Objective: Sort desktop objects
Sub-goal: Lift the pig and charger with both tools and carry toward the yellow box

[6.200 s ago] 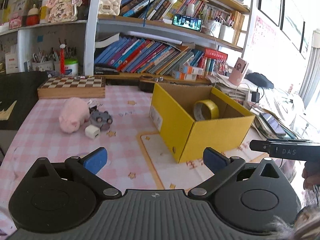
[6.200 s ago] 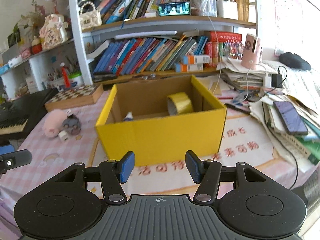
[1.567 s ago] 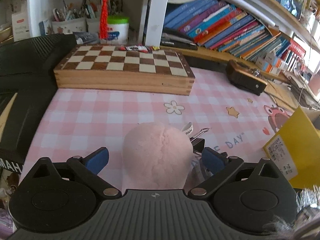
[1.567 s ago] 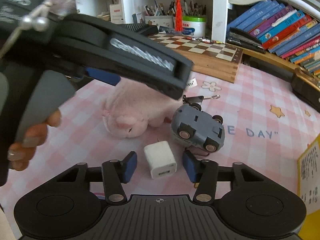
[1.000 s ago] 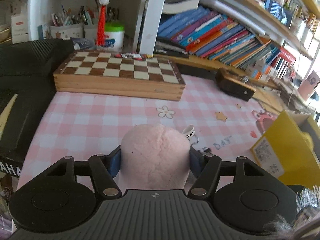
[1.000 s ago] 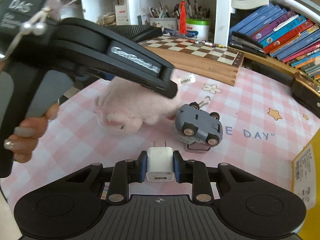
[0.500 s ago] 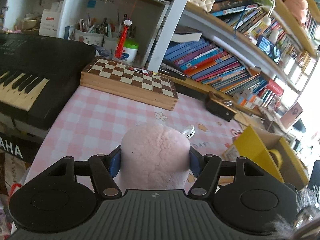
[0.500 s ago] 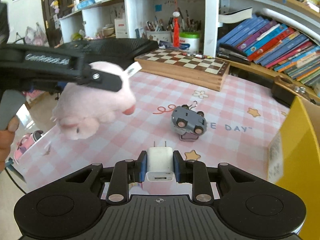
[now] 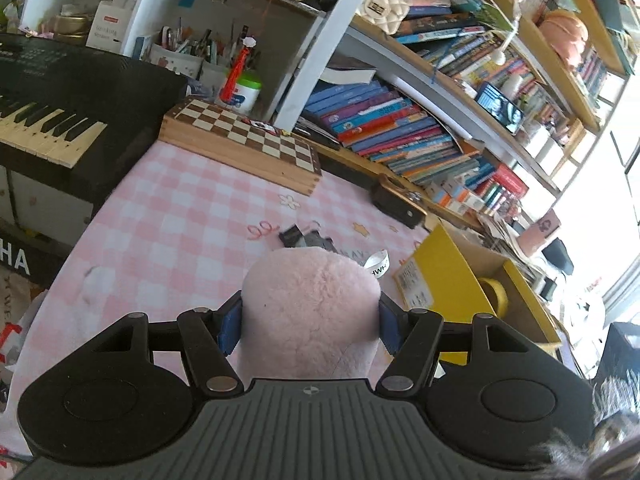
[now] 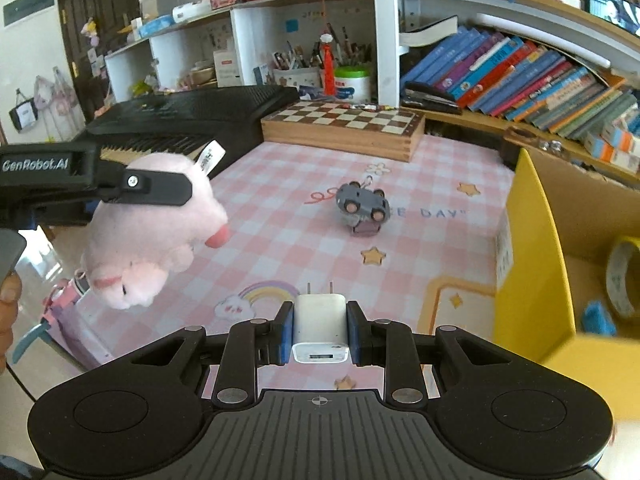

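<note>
Left gripper (image 9: 310, 326) clamped half-wide around the soft, squashy pink plush pig (image 10: 148, 228), aloft over the table edge. Right gripper (image 10: 319, 330) shut tight on a hard, probably slick white charger (image 10: 320, 326), near the yellow box (image 10: 532, 264).

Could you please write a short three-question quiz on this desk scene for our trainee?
1. True or false: the left claw grips the plush pig.
2. What does the right claw hold? A) toy car B) charger C) tape roll
3. Where does the toy car lie?

Key:
1. True
2. B, the charger
3. On the tablecloth, outside the yellow box.
</note>
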A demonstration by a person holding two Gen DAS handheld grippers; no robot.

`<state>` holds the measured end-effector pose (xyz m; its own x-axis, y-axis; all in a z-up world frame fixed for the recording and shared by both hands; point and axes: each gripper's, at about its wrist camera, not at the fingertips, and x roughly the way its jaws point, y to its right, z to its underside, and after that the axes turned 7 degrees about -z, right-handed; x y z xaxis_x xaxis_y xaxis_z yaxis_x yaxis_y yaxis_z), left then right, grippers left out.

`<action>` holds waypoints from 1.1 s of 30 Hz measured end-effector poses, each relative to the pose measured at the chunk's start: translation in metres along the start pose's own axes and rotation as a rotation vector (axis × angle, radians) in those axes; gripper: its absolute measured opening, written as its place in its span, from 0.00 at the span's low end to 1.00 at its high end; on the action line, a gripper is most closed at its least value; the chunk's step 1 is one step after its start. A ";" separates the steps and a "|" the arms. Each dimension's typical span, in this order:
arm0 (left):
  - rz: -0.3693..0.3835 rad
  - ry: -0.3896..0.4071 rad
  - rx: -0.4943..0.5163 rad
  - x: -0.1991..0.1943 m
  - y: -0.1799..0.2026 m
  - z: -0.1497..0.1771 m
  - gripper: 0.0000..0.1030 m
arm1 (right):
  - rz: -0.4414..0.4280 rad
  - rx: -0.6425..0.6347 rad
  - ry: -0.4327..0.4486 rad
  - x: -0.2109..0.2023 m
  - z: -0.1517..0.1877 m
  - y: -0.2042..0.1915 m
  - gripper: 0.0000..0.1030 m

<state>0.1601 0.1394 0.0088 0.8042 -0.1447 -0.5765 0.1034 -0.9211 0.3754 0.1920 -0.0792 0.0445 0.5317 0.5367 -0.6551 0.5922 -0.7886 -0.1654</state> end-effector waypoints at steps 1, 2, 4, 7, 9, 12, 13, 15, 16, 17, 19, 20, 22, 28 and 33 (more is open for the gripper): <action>0.005 -0.002 0.003 -0.005 0.000 0.004 0.61 | 0.001 0.005 0.002 -0.004 0.002 -0.002 0.26; 0.010 -0.004 0.004 -0.009 0.000 0.007 0.61 | 0.002 0.010 0.004 -0.008 0.005 -0.005 0.26; 0.022 -0.007 0.003 -0.019 0.001 0.013 0.61 | 0.002 0.023 0.008 -0.016 0.009 -0.009 0.26; 0.040 -0.015 -0.005 -0.032 0.000 0.022 0.61 | 0.002 0.050 0.014 -0.028 0.016 -0.016 0.26; 0.054 -0.022 -0.012 -0.040 0.000 0.028 0.61 | 0.004 0.069 0.017 -0.035 0.021 -0.021 0.26; 0.073 -0.033 -0.007 -0.052 -0.001 0.037 0.61 | 0.012 0.088 0.021 -0.046 0.029 -0.029 0.26; 0.079 -0.038 -0.005 -0.055 0.000 0.039 0.61 | 0.014 0.093 0.021 -0.049 0.031 -0.031 0.26; 0.093 -0.049 0.003 -0.062 0.000 0.045 0.61 | 0.019 0.104 0.021 -0.055 0.037 -0.036 0.26; 0.098 -0.054 0.009 -0.065 0.000 0.048 0.61 | 0.023 0.108 0.022 -0.057 0.039 -0.038 0.26; 0.103 -0.060 0.014 -0.067 0.001 0.051 0.61 | 0.027 0.111 0.022 -0.060 0.042 -0.041 0.26; 0.117 -0.073 0.018 -0.071 0.001 0.057 0.61 | 0.035 0.119 0.022 -0.065 0.047 -0.046 0.26; 0.124 -0.079 0.019 -0.074 0.001 0.060 0.61 | 0.039 0.123 0.021 -0.067 0.049 -0.047 0.26; 0.137 -0.088 0.023 -0.076 0.001 0.064 0.61 | 0.049 0.133 0.018 -0.071 0.054 -0.050 0.26; 0.181 -0.124 0.054 -0.081 0.007 0.078 0.61 | 0.079 0.174 0.003 -0.082 0.070 -0.054 0.26; 0.219 -0.167 0.089 -0.079 0.018 0.090 0.61 | 0.113 0.229 -0.014 -0.091 0.083 -0.051 0.26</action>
<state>0.0462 0.1020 -0.0044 0.6933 -0.3944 -0.6032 -0.1194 -0.8883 0.4435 0.0632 -0.1129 0.0510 0.5770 0.4384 -0.6891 0.3759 -0.8916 -0.2526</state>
